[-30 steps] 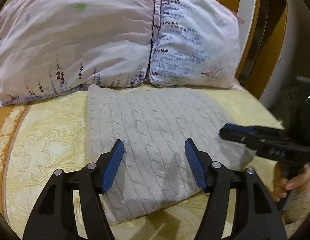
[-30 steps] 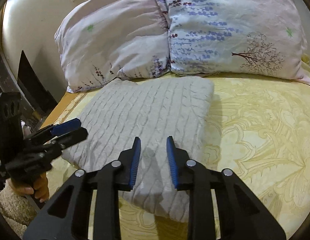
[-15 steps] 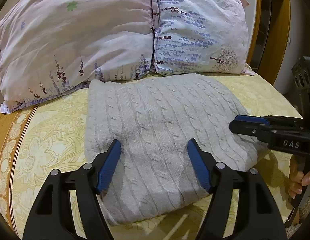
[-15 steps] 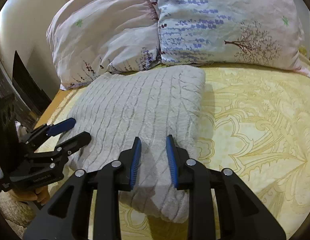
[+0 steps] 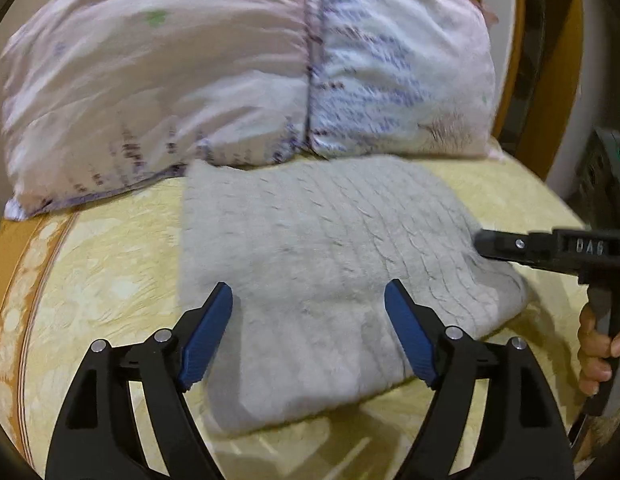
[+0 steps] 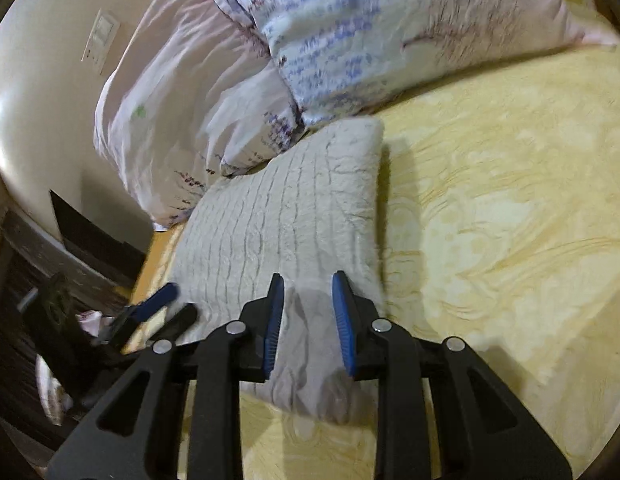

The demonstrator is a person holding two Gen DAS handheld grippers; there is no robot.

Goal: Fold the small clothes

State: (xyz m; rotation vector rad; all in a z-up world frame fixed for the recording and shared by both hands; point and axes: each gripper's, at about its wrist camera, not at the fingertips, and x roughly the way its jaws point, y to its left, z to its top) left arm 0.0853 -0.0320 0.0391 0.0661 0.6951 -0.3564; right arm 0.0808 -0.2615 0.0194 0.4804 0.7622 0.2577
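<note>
A folded grey cable-knit sweater (image 5: 322,264) lies flat on the yellow patterned bedspread (image 5: 110,288), its far edge against the pillows. It also shows in the right wrist view (image 6: 286,224). My left gripper (image 5: 309,300) is wide open and empty, hovering over the sweater's near edge. My right gripper (image 6: 307,292) is partly open and empty over the sweater's near right corner; it shows from the side in the left wrist view (image 5: 482,242). The left gripper shows blurred at the lower left of the right wrist view (image 6: 178,306).
Two floral pillows (image 5: 158,92) (image 5: 402,76) stand against the headboard behind the sweater. The yellow bedspread stretches to the right (image 6: 502,200). A wooden bed frame (image 5: 566,80) and dark furniture (image 6: 70,240) flank the bed. A wall switch (image 6: 100,38) is at upper left.
Both cameras are blurred by motion. The right gripper has tilted and swung left over the sweater's corner. The left gripper has shifted slightly; the sweater has not moved.
</note>
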